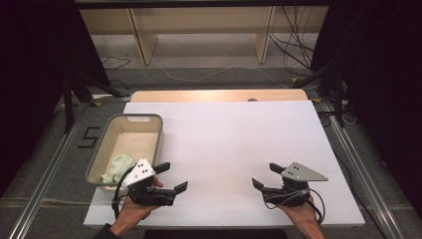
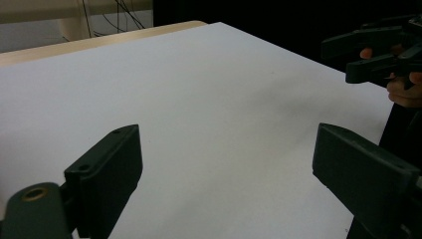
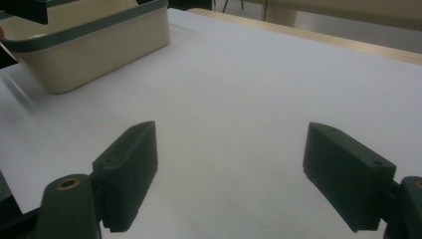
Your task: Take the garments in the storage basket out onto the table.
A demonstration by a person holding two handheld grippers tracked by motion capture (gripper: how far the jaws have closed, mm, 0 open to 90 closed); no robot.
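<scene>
A beige tub with a grey rim [image 1: 102, 137] stands at the left of the white table [image 1: 224, 144]. A pale green cloth [image 1: 119, 167] lies crumpled in its near end. My left gripper [image 1: 171, 177] hovers just right of the tub's near corner, jaws wide open with nothing between them. My right gripper [image 1: 264, 175] is held at the front right, also open and empty. In the left gripper view my left gripper [image 2: 224, 174] faces bare table, with the right gripper [image 2: 366, 55] at the upper right. In the right gripper view my right gripper [image 3: 229, 174] faces the tub [image 3: 94, 45].
A wooden strip [image 1: 219, 95] runs along the table's far edge. Beyond it are shelf legs and loose cables on the floor [image 1: 293, 55]. Metal rails [image 1: 45, 179] flank the table on both sides.
</scene>
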